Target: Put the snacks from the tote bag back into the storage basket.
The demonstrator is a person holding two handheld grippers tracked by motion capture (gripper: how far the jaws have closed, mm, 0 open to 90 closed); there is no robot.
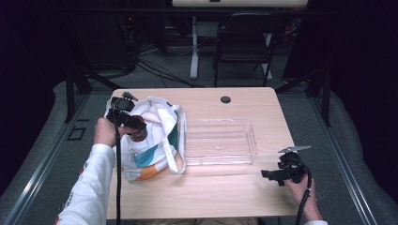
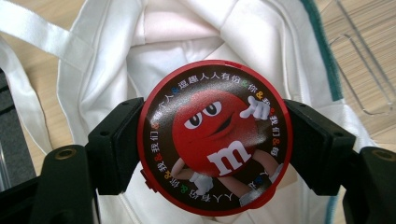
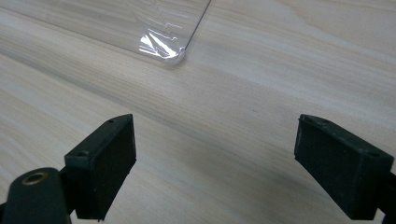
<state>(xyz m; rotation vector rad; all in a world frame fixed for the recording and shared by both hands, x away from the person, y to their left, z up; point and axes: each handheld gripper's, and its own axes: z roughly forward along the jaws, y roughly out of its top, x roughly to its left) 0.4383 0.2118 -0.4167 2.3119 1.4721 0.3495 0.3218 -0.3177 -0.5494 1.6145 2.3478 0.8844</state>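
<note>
Candy tin (image 2: 215, 137), round, red-rimmed, its lid printed with a red cartoon character and a ring of small characters, sits clamped between the two black jaws of the left gripper (image 2: 214, 149). Jaws press on opposite sides of the rim; lid faces the left gripper view's camera. Tin is held clear above the open mouth of a white cloth tote bag (image 2: 196, 42) with teal and orange patches. In the high view the tin (image 1: 138, 132) hangs over the bag (image 1: 155, 140) near the table's left edge, with the left gripper (image 1: 130, 123) gripped by a hand in a white sleeve.

Bag lies slumped on the left part of the light wooden table (image 1: 225, 187), its white straps (image 1: 174, 154) trailing towards the middle. Bag interior looks pale and folded; contents cannot be made out.

Just right of the bag, near the table's centre, stands a clear plastic rectangular tray (image 1: 220, 140), nothing visible in it. One rounded corner of that tray (image 3: 163, 46) shows at the top of the right gripper view.

Right gripper (image 1: 272, 175) is low over the table near the front right corner, well apart from the tin, pointing towards the tray. Its jaws stand wide apart with only bare wood grain between them (image 3: 215, 154); nothing held.

Small dark round grommet (image 1: 225, 99) sits in the table near the far edge. Dark folding chair (image 1: 244, 42) stands beyond the table.
</note>
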